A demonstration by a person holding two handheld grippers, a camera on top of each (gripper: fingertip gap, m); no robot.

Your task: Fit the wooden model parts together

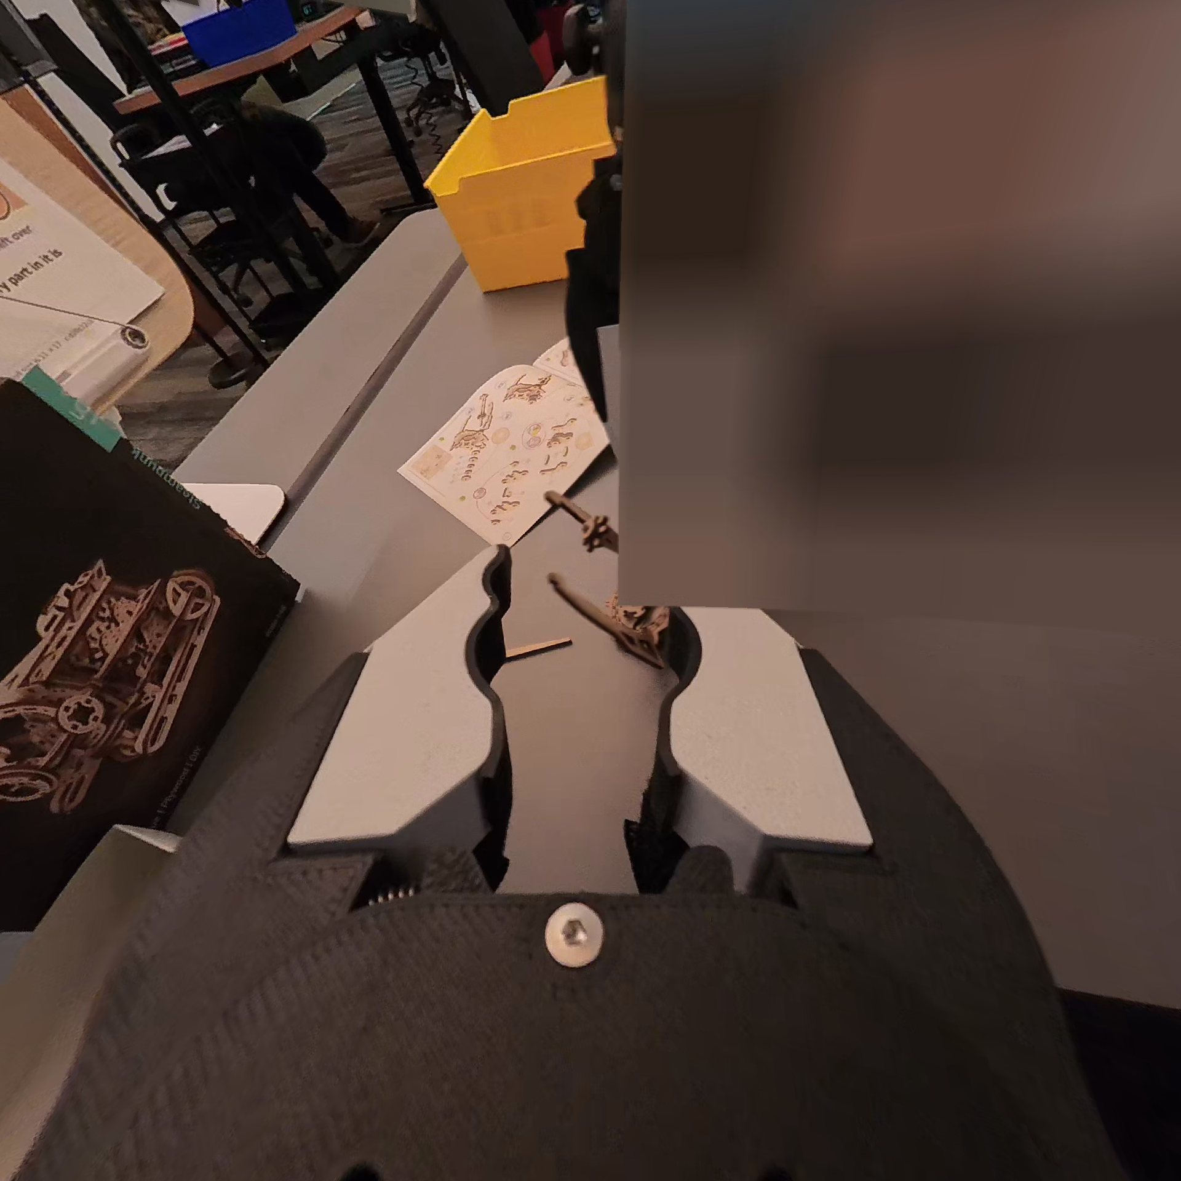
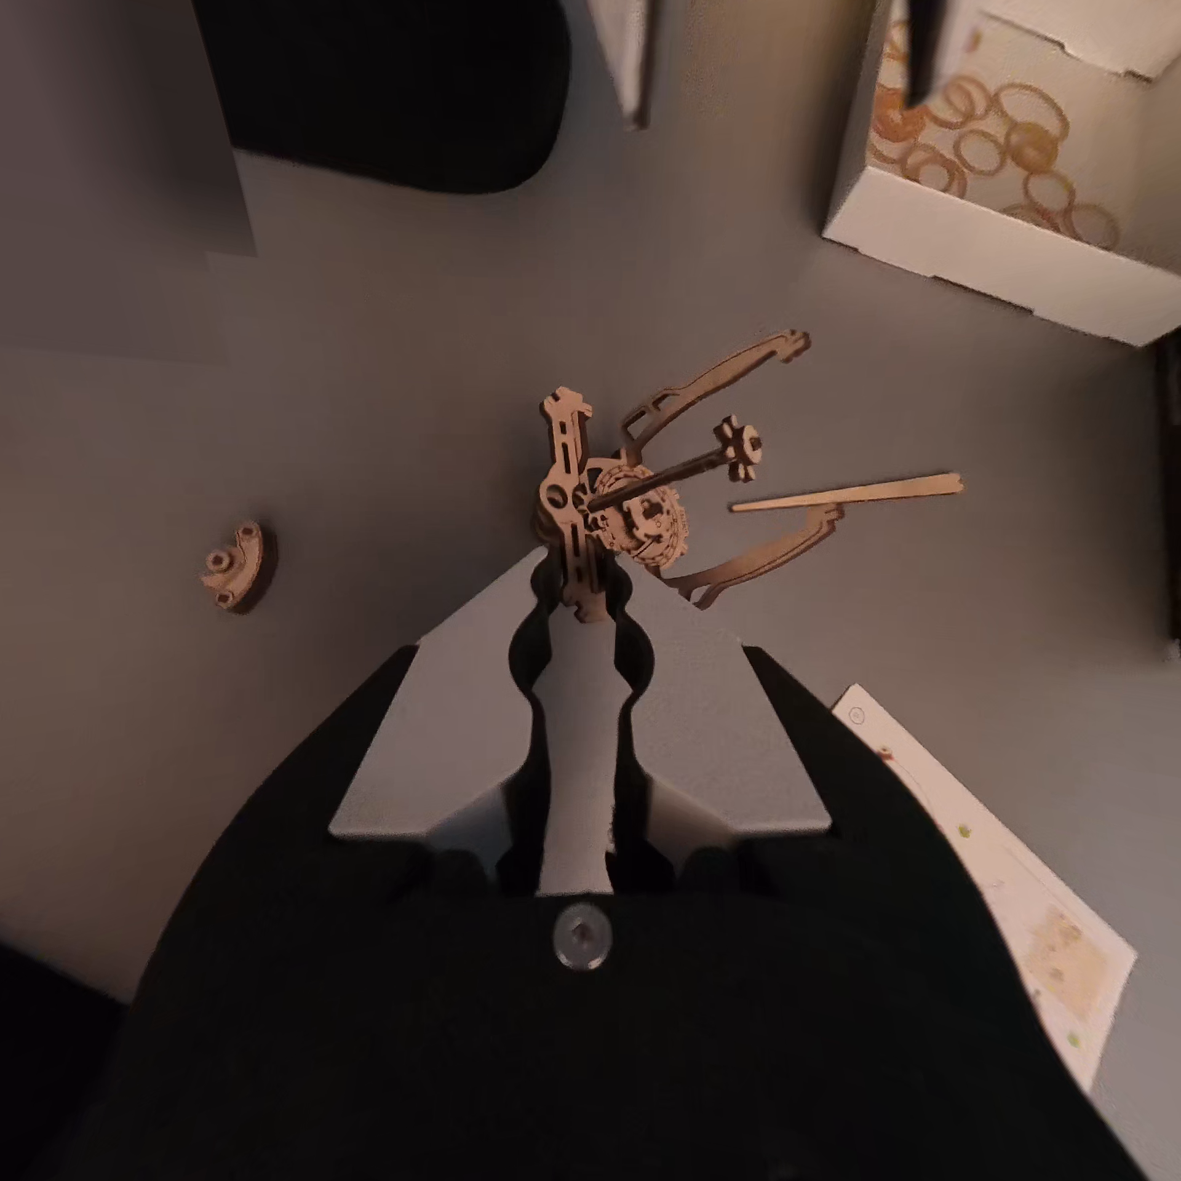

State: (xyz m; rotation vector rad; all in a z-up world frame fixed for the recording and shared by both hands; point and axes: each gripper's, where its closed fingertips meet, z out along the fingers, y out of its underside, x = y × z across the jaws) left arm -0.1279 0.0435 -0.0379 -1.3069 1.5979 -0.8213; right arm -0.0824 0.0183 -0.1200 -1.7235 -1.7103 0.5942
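While the right gripper [image 2: 578, 578] is clamped on the slotted upright strip of a pale laser-cut wooden model assembly [image 2: 607, 505], that assembly hangs just above the grey surface [image 2: 383, 383]; a dark axle with a small toothed wheel [image 2: 738, 447] at its tip sticks out of its round geared hub.

- Two curved wooden arm pieces [image 2: 722, 377] extend from the hub to the right.
- Thin straight wooden stick [image 2: 850, 493]: lying flat on the surface, right of the assembly.
- Small curved wooden segment with round holes [image 2: 236, 565]: alone on the surface, well apart to the left.
- Left gripper [image 1: 585, 639]: jaws spread wide, holding nothing, low over the surface.
- Printed instruction sheet [image 1: 505, 447]: flat on the surface beyond the left gripper.
- Yellow plastic bin [image 1: 511, 204]: at the far edge.
- Dark printed model box [image 1: 115, 639]: at left.
- White cardboard box of tan rings [image 2: 997, 160]: upper right in the right wrist view.
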